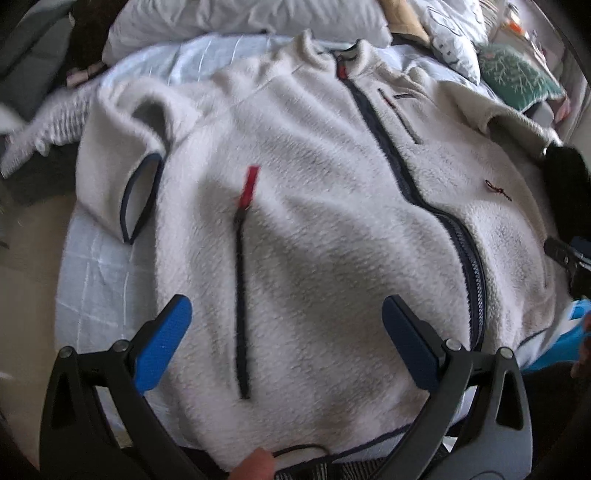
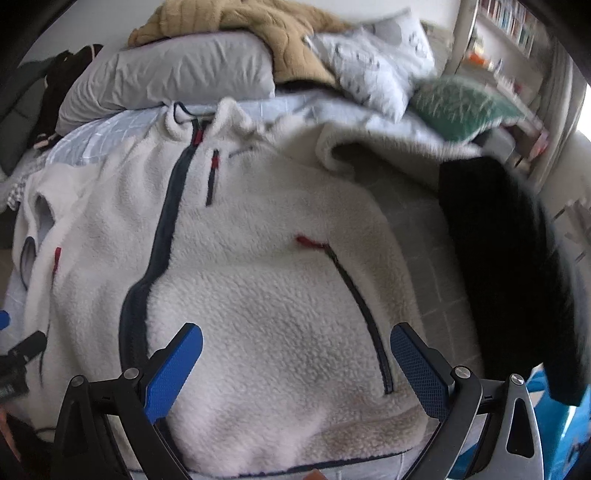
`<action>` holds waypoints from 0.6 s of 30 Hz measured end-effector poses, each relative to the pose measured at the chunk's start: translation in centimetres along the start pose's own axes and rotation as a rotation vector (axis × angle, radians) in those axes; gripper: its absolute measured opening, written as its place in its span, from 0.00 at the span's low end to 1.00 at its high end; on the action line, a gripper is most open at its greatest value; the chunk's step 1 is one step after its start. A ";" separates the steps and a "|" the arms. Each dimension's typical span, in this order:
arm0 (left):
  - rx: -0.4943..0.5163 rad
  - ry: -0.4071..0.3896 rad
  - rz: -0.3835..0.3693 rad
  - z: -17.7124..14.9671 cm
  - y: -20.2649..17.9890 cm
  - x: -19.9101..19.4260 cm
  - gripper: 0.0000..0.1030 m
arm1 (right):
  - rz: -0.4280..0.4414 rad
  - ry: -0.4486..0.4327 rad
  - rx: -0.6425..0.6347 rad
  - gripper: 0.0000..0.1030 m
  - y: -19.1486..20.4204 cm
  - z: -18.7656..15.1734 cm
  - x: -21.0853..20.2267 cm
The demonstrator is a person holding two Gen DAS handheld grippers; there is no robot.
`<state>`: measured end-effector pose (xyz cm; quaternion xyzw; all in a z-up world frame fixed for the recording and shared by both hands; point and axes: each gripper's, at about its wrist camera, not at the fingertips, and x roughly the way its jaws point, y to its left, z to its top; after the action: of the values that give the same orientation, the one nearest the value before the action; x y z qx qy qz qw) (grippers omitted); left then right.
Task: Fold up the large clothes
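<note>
Well, both tools (gaping, empty) hover over fleece jacket.

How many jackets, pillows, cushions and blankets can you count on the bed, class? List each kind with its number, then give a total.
White fleece jacket: 1
Pale pillows: 2
Green cushion: 1
Tan knitted blanket: 1
Total: 5

Both wrist cameras look down and forward from close above the fleece jacket on the bed. The left view covers its left half, the right view its right half. They share the centre zipper.
</note>
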<state>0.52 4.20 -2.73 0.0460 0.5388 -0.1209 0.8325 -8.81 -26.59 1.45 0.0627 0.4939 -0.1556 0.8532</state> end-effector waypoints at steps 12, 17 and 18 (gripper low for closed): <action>-0.228 0.167 -0.272 -3.8 10.4 1.8 0.99 | 0.161 0.235 0.144 1.00 -10.6 -4.1 2.7; -0.266 0.319 -0.394 -6.6 10.9 5.2 0.94 | 0.265 0.319 0.212 0.99 -12.9 -5.3 4.9; -0.260 0.343 -0.405 -7.0 10.6 5.8 0.93 | 0.275 0.359 0.227 0.95 -13.3 -5.7 6.0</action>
<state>-0.75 15.00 -11.48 -0.1498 0.6807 -0.2047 0.6872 -15.06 -38.89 -5.95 0.2512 0.6038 -0.0789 0.7524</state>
